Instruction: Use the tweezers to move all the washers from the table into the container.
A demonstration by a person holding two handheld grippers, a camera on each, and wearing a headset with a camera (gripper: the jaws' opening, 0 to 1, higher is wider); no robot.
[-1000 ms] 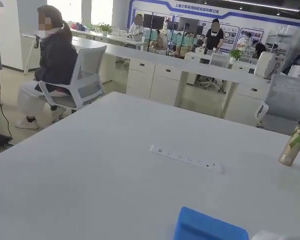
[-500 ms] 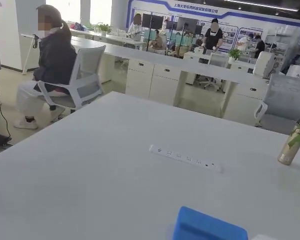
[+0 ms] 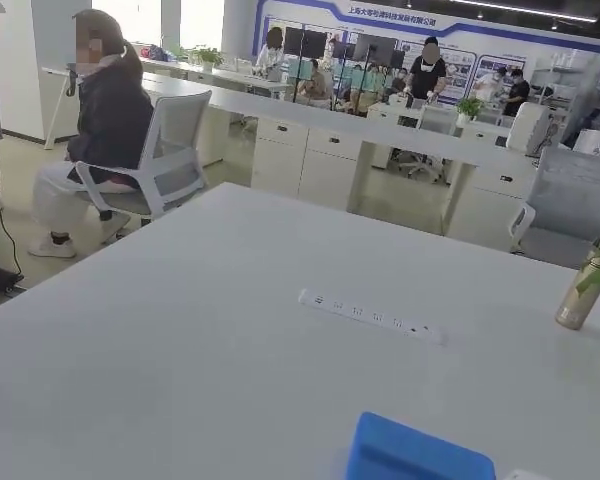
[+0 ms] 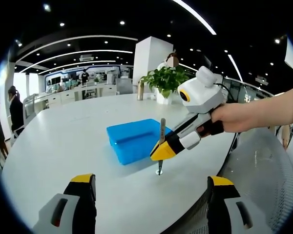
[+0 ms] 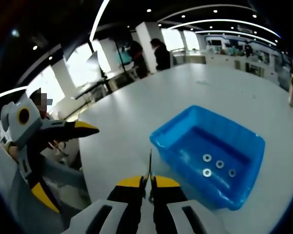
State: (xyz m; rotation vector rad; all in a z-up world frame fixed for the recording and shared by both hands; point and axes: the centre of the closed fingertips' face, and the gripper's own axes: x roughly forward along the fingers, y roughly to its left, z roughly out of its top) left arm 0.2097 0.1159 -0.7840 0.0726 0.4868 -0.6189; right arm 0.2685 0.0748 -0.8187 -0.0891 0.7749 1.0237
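Note:
The blue container (image 5: 210,156) sits on the white table (image 5: 136,112) with several washers (image 5: 206,157) lying in it. My right gripper (image 5: 150,181) is shut on thin metal tweezers (image 5: 150,163), which point toward the container's near left wall. In the left gripper view the right gripper (image 4: 163,150) is held by a hand, and the tweezers (image 4: 161,146) stand tip-down on the table just in front of the container (image 4: 136,140). My left gripper (image 4: 151,181) is open and holds nothing. The left gripper (image 5: 74,168) shows at the table's edge, left of the container. In the head view the container (image 3: 420,455) is at the bottom edge.
A white power strip (image 3: 372,317) lies across the middle of the table (image 3: 180,330). A bottle (image 3: 583,290) stands at the right edge, and a potted plant (image 4: 165,83) at the far end. A person sits on a chair (image 3: 160,160) beyond the table.

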